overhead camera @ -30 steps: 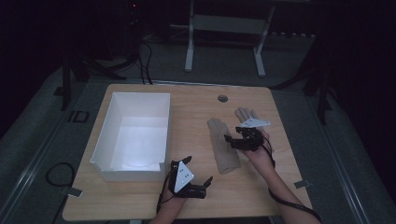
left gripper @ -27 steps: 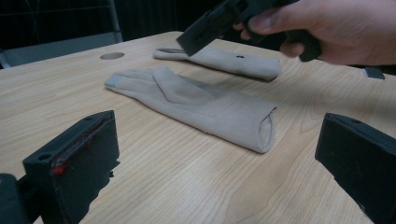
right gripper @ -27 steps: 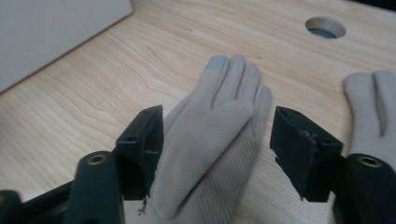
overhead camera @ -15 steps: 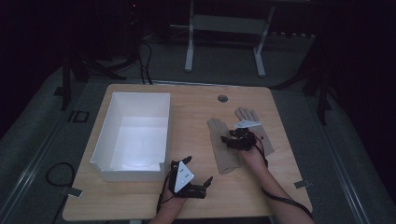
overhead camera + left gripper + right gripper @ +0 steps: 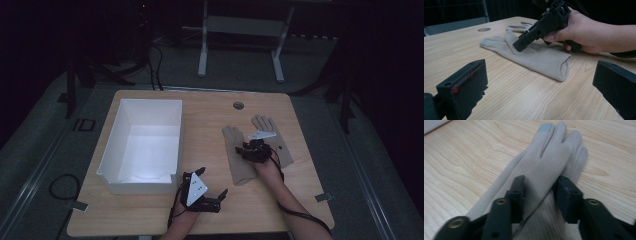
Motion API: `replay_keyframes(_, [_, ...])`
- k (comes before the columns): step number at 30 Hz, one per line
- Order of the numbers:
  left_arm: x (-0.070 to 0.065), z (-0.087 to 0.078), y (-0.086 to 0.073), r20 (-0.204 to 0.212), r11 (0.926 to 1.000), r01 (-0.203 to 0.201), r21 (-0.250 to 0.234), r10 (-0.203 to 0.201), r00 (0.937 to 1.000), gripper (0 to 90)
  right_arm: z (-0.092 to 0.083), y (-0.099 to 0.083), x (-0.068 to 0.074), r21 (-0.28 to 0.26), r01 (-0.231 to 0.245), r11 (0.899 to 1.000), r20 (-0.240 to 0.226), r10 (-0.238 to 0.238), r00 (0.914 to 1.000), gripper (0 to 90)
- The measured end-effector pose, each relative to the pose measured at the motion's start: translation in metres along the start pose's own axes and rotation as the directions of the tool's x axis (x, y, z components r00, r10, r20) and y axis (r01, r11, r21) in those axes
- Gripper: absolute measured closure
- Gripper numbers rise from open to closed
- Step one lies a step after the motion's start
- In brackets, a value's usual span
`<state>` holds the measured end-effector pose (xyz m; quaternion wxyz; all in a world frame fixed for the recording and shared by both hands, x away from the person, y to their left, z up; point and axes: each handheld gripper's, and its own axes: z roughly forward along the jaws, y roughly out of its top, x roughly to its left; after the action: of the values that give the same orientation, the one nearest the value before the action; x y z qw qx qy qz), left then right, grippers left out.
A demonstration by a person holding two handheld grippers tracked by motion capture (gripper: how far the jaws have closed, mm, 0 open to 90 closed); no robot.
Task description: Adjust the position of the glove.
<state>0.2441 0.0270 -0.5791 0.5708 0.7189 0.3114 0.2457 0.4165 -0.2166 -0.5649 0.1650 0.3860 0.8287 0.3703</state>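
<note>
Two beige gloves lie flat on the wooden table [image 5: 200,120]. My right gripper [image 5: 250,150] sits on the nearer glove [image 5: 237,165], held by a hand. In the right gripper view its jaws [image 5: 540,185] are closed in on a raised fold of that glove [image 5: 554,147], with fabric touching both pads. From the left gripper view its tip [image 5: 520,45] presses into the glove [image 5: 541,58]. The second glove [image 5: 265,122] lies just beyond. My left gripper [image 5: 212,182] rests near the front edge, open and holding nothing, with its jaws [image 5: 539,82] wide apart.
A white open box [image 5: 140,187] stands on the left half of the table, with nothing inside. A round cable hole [image 5: 238,105] is near the far edge. Bare wood lies between the box and the gloves. Dark floor surrounds the table.
My right gripper has shifted a little left, from between the two gloves onto the nearer one, and its jaws now sit on the fabric. The left gripper has not moved.
</note>
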Motion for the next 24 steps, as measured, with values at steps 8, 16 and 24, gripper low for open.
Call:
replay_keyframes(8, [0.000, 0.000, 0.000, 0.000, 1.0000, 0.002, -0.001, -0.002, 1.0000, 0.1, -0.005, 0.006, 0.009, -0.005, -0.062, 0.998, 0.008, 0.062, 0.9981, 80.1])
replay_keyframes(16, [0.000, 0.000, 0.000, 0.000, 1.0000, 0.001, 0.000, -0.001, 1.0000, 0.1, -0.039, 0.023, 0.019, -0.087, -0.120, 0.989, 0.030, 0.123, 0.9919, 80.1])
replay_keyframes(24, [0.000, 0.000, 0.000, 0.000, 1.0000, 0.003, -0.002, -0.003, 1.0000, 0.1, -0.070, 0.009, 0.024, -0.133, -0.197, 0.971, 0.069, 0.207, 0.9759, 80.0])
